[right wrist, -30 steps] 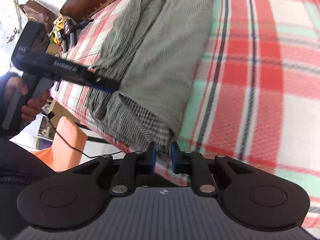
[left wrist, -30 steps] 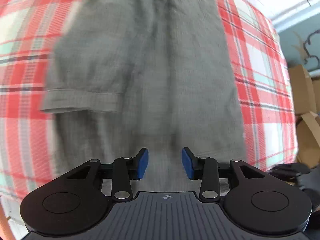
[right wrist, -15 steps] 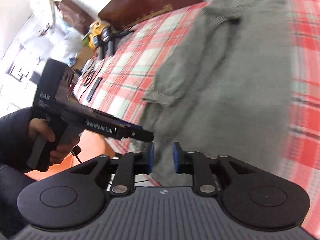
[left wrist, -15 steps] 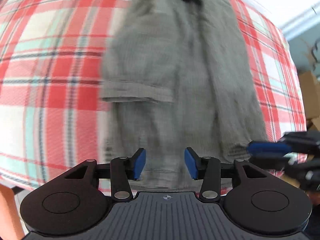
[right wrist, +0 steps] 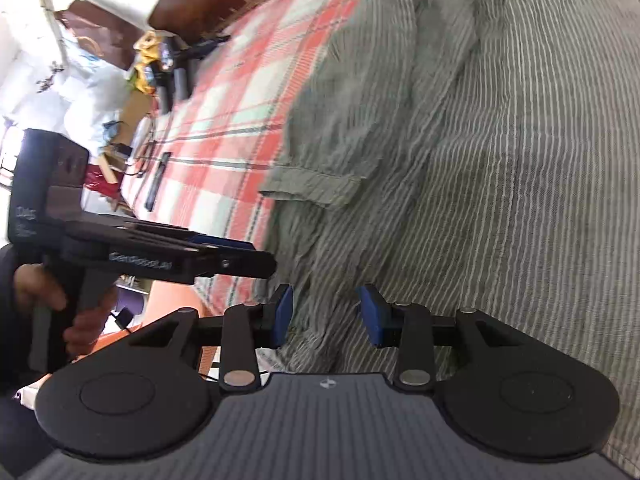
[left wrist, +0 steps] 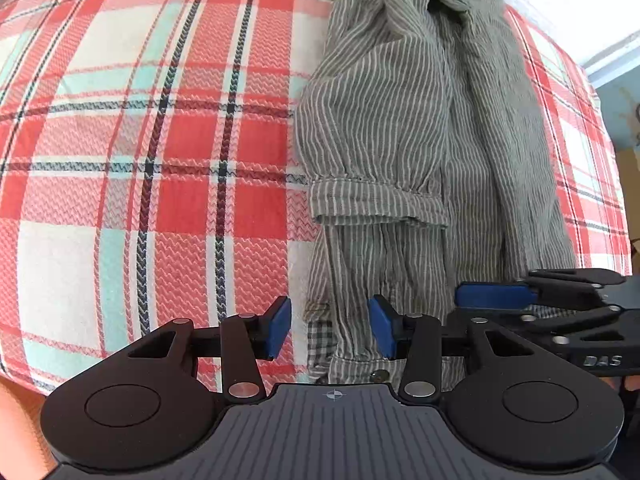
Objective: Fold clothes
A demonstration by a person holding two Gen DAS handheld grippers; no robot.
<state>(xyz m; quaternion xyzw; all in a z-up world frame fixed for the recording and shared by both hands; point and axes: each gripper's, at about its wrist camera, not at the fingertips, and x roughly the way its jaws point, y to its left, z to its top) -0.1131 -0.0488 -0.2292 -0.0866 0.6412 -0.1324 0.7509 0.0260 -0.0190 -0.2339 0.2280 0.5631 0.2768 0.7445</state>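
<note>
A grey striped shirt [left wrist: 404,128] lies lengthwise on a red plaid bed cover [left wrist: 160,128], folded narrow, with a short sleeve cuff [left wrist: 376,204] lying across it. My left gripper [left wrist: 330,330] is open over the shirt's near hem at the bed's edge. My right gripper [right wrist: 326,314] is open just above the same hem area of the shirt [right wrist: 500,160]. In the left wrist view the right gripper's blue fingers [left wrist: 494,294] show at the right. In the right wrist view the left gripper [right wrist: 236,256] reaches in from the left.
The bed cover [right wrist: 240,92] runs back to a dark headboard [right wrist: 208,0]. Small dark devices [right wrist: 176,76] and a black remote [right wrist: 156,184] lie near its far side. An orange seat [right wrist: 168,304] stands below the bed edge. Cardboard [left wrist: 628,176] is at the right.
The right gripper has opened and let go of the shirt's hem, and has moved in over the shirt. The left gripper has moved closer to the hem, beside the right one.
</note>
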